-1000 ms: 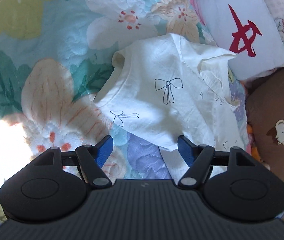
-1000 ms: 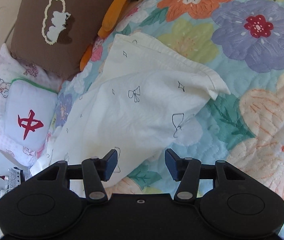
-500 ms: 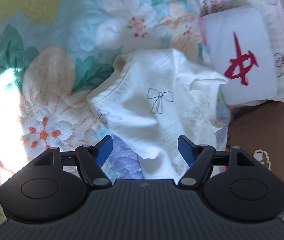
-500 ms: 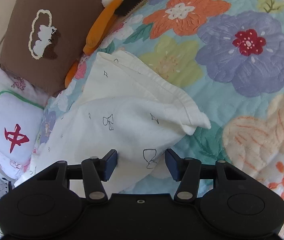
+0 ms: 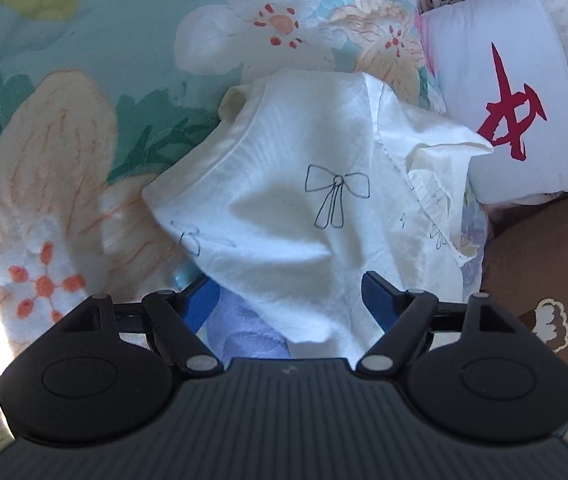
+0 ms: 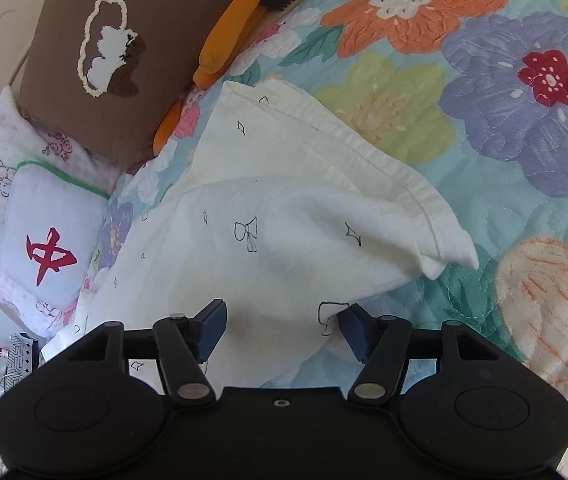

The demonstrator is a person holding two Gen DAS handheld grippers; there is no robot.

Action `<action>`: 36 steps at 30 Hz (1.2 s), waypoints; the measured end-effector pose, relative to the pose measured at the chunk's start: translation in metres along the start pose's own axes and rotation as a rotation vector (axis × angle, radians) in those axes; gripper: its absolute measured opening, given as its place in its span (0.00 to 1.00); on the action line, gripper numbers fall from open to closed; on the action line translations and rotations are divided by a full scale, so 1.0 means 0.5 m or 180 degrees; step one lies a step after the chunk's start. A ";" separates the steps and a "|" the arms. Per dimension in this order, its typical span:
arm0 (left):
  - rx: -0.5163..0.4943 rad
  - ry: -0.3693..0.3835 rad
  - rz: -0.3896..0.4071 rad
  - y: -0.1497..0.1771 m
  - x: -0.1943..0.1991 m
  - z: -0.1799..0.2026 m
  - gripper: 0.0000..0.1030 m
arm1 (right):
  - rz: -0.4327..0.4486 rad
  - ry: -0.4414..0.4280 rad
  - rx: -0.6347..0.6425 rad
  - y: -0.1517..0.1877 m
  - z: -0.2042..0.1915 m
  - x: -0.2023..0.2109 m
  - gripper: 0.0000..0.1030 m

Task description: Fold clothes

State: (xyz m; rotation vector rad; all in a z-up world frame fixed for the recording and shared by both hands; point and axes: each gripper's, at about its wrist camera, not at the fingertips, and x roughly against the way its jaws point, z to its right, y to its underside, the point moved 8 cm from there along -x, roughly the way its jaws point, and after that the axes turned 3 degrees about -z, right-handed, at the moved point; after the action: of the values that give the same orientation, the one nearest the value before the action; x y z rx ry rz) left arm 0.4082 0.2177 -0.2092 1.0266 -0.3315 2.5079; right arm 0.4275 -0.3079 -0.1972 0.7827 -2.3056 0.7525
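A white garment printed with small black bows (image 5: pixel 308 216) lies crumpled on a floral quilt (image 5: pixel 84 80). In the left wrist view my left gripper (image 5: pixel 290 300) is open, its blue pads on either side of the garment's near edge, which bunches between them. In the right wrist view the same garment (image 6: pixel 284 232) lies partly folded over itself, with a hemmed corner sticking out to the right. My right gripper (image 6: pixel 282 326) is open, its jaws straddling the garment's near edge. I cannot tell whether either gripper touches the cloth.
A white cushion with a red character (image 5: pixel 516 92) and a brown cushion (image 5: pixel 544 264) lie just beyond the garment. In the right wrist view the brown cushion (image 6: pixel 124 40), an orange plush toy (image 6: pixel 236 24) and the white cushion (image 6: pixel 52 240) line the bed's far-left side.
Both grippers have moved closer to the garment, whose near edge now lies between each pair of open jaws. The garment has bunched up slightly.
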 end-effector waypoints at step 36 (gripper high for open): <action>-0.0016 0.0624 -0.0245 0.066 0.074 -0.043 0.54 | -0.0205 0.0349 0.1012 -0.028 -0.032 0.096 0.05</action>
State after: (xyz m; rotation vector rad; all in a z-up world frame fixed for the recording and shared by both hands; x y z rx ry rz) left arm 0.3560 0.2063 -0.1999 0.7682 -0.2349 2.5102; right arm 0.4110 -0.3232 -0.1499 0.9249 -2.0797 1.1206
